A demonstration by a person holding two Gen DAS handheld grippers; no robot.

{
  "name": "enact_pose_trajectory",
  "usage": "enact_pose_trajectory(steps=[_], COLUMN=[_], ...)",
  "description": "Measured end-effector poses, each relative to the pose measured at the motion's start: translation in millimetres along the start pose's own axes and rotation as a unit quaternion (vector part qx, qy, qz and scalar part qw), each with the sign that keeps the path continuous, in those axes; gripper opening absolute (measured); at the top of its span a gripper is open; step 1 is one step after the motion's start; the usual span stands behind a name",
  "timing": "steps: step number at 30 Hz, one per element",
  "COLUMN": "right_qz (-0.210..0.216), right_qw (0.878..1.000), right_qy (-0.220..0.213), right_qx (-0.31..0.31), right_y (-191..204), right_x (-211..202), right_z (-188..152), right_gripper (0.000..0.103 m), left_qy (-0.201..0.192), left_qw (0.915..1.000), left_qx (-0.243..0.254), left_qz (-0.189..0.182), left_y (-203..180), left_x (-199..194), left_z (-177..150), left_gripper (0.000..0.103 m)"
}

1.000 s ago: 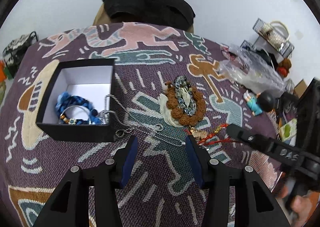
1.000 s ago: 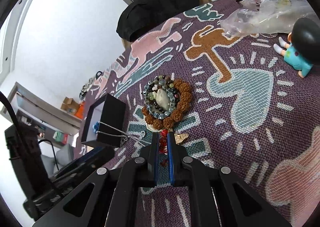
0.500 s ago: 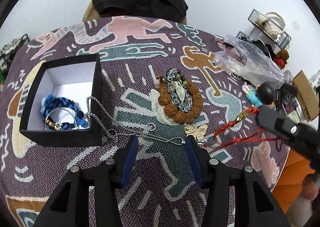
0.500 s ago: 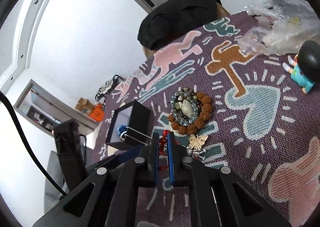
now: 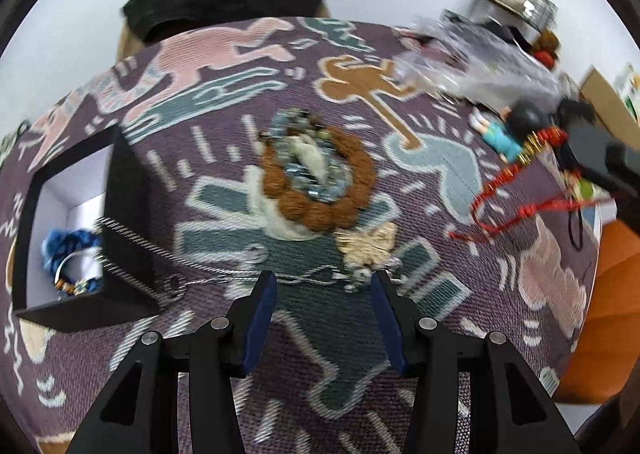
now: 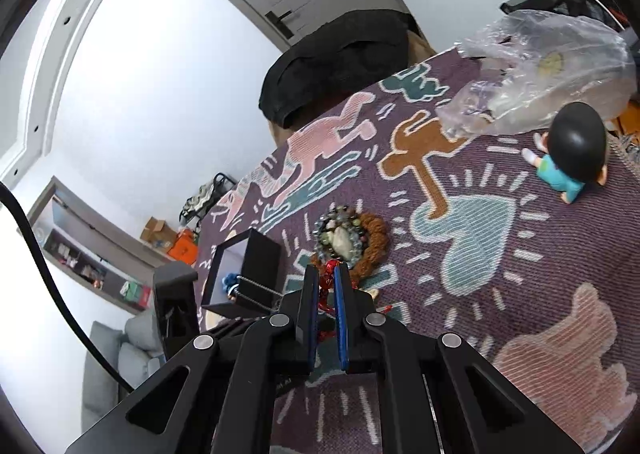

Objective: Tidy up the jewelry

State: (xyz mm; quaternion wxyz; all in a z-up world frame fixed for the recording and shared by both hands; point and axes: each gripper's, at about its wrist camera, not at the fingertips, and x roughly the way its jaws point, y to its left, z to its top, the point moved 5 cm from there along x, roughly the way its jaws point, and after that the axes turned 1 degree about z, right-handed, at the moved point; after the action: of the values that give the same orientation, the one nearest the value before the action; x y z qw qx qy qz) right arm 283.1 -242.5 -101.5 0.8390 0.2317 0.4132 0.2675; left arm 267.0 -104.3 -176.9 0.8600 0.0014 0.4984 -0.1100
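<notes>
Red knotted cord bracelet [image 5: 516, 194]: hangs clear of the patterned woven cloth [image 5: 328, 354], pinched at one end by the right gripper [image 6: 326, 286], to the right of the black square gift box [image 5: 124, 238] and well apart from it.
Right gripper: blue pads pressed together on the red cord, whose loop and tail dangle free below.
Left gripper [image 5: 322, 294]: fingers spread, nothing between them, hovering low over the silver chain [image 5: 192, 266] that drapes from the box's rim onto the cloth.
Box contents: a blue beaded bracelet [image 5: 68, 244] and a silver bangle lie on the white floor; the far half looks free.
Step in hand, as I judge it: carry the red cord to the box and lower it in.
Doing it well: cross above the brown and grey bead bracelets [image 5: 320, 182] beside the box, high enough that the tail does not snag them.
Release: open only once the loop rests inside the walls, away from the draped chain.
Risk: the tail may catch the rim or drag the chain out.
Left gripper's part: keep clear of the box mouth, or close on the chain only after the cord is down.
</notes>
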Motion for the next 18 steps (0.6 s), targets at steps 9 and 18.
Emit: enact_pose_trajectory(steps=[9, 18], right_qz=[-0.009, -0.014], right_qw=[1.000, 0.999], right_qy=[-0.014, -0.019], right_qx=[0.014, 0.024], right_y=[-21.6, -37.0], right_x=[-14.2, -19.4], right_z=[2.2, 2.0], right_gripper=[0.009, 0.009], left_qy=[0.014, 0.002], left_qw=[0.9982, 0.9964], left_qx=[0.058, 0.084], left_qz=[0.001, 0.013], left_y=[-26.9, -33.3], left_x=[18.9, 28.6], left_z=[0.1, 5.2], left_gripper=[0.051, 0.051])
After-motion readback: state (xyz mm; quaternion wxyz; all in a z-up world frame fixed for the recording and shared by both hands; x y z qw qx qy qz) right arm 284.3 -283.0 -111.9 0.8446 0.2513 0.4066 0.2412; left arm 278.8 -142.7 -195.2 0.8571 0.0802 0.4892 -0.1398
